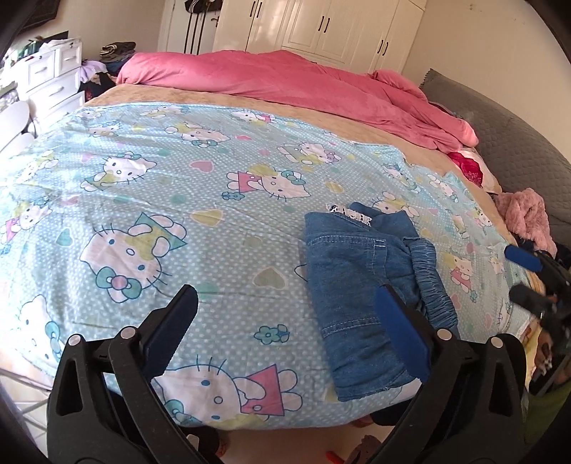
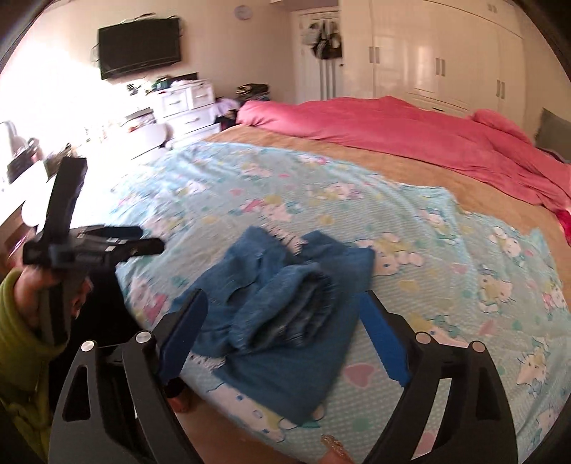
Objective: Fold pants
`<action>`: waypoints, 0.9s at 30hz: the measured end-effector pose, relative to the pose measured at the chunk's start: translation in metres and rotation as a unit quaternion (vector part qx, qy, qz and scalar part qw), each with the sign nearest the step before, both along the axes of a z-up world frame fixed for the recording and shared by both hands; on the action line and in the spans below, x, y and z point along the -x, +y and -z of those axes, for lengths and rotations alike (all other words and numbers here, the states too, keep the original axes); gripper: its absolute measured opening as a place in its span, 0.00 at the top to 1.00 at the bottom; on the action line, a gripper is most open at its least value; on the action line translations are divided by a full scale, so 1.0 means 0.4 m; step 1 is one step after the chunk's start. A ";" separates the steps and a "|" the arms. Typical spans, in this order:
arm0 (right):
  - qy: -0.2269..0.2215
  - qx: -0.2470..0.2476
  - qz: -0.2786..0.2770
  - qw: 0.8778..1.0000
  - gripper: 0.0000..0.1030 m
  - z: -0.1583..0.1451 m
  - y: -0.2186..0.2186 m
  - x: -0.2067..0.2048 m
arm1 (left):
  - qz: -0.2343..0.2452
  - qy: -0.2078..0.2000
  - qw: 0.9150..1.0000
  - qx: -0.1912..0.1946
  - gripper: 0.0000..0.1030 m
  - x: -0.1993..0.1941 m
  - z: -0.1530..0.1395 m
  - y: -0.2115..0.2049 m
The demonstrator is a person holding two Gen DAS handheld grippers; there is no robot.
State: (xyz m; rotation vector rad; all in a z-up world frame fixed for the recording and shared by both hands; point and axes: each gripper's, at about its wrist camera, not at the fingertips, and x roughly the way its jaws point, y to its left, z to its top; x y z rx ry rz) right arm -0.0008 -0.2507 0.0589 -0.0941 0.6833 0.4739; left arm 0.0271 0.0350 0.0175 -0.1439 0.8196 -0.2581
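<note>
The pants (image 1: 360, 285) are blue denim, folded into a compact, roughly rectangular bundle that lies on the light-blue cartoon-cat sheet (image 1: 178, 185) near the front edge of the bed. In the left wrist view the flat folded layer shows pale stitching along a seam and across a hem, and the gathered elastic waistband (image 1: 433, 282) bunches along the bundle's right side. A bit of white patterned fabric peeks out at the far end. In the right wrist view the bundle (image 2: 285, 303) looks less tidy: a thick roll of denim sits on top of a flatter layer, with two loose corners sticking up behind it. That view is smeared by motion, so the exact number of layers is hard to tell.

The left claw (image 1: 289, 321) stands wide apart and released. Its blue-padded finger overlaps the near right part of the bundle in the picture, while the other finger is over bare sheet; nothing is pinched. The right claw (image 2: 282, 335) is likewise spread and released, its two fingers straddling the bundle in the picture, without pressing it.

Behind the sheet lies a tan blanket (image 1: 321, 117) and a rumpled pink duvet (image 1: 285, 78). White wardrobes (image 1: 321, 25) stand against the far wall.
</note>
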 end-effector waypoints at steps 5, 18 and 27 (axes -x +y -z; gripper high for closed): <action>-0.003 0.011 0.023 1.000 0.16 -0.002 -0.021 -0.019 | -0.002 -0.002 1.000 -0.005 0.09 0.000 -0.002 -0.005; 0.022 -0.005 0.065 0.998 0.07 0.033 -0.071 -0.072 | 0.019 0.008 1.000 -0.012 0.09 -0.012 -0.001 -0.064; 0.039 0.000 0.073 0.997 0.06 0.073 -0.076 -0.092 | 0.037 0.018 0.999 -0.016 0.09 -0.025 0.027 -0.104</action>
